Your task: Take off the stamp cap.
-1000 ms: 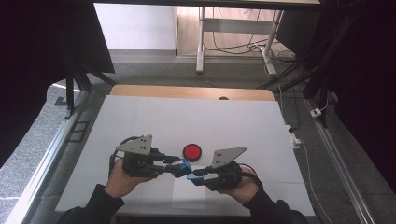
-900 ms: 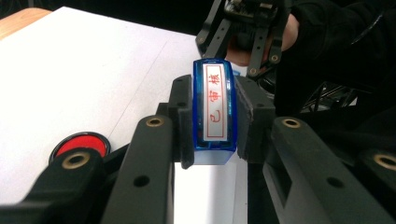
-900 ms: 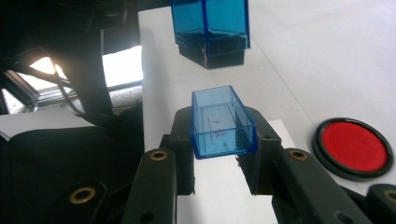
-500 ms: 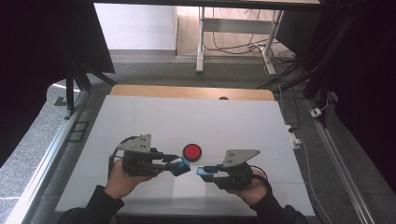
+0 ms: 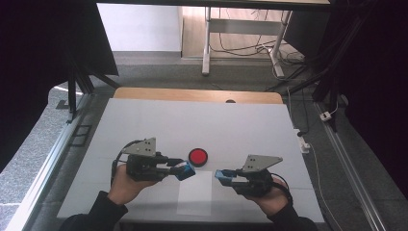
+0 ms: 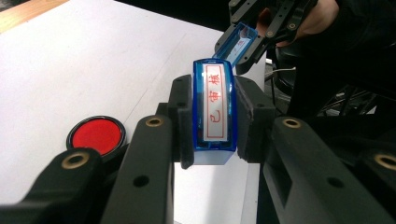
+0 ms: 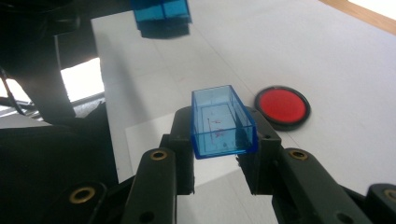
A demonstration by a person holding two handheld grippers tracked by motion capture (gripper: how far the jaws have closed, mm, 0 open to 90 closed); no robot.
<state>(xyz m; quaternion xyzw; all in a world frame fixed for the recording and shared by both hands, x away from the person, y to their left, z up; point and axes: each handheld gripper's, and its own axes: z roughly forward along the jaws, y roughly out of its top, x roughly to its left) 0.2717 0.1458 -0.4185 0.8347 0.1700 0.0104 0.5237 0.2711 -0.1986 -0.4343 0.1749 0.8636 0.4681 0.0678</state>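
A blue stamp (image 6: 215, 109) with red characters on its white face sits between the jaws of my left gripper (image 5: 182, 170), which is shut on it. My right gripper (image 5: 222, 176) is shut on the stamp's clear blue cap (image 7: 222, 122), its hollow side facing the camera. In the high view the two blue pieces are apart above a white sheet of paper (image 5: 195, 199). The round red ink pad (image 5: 197, 156) lies on the table just beyond the grippers. The left gripper view shows the cap (image 6: 236, 44) farther off in the other gripper.
The white table (image 5: 202, 125) has a wooden strip (image 5: 192, 95) along its far edge. Metal rails run along both sides. Desk legs and cables stand on the floor beyond.
The two grippers have pulled apart: the right one moved right with the cap, off the stamp held by the left one. The left gripper stayed nearly still.
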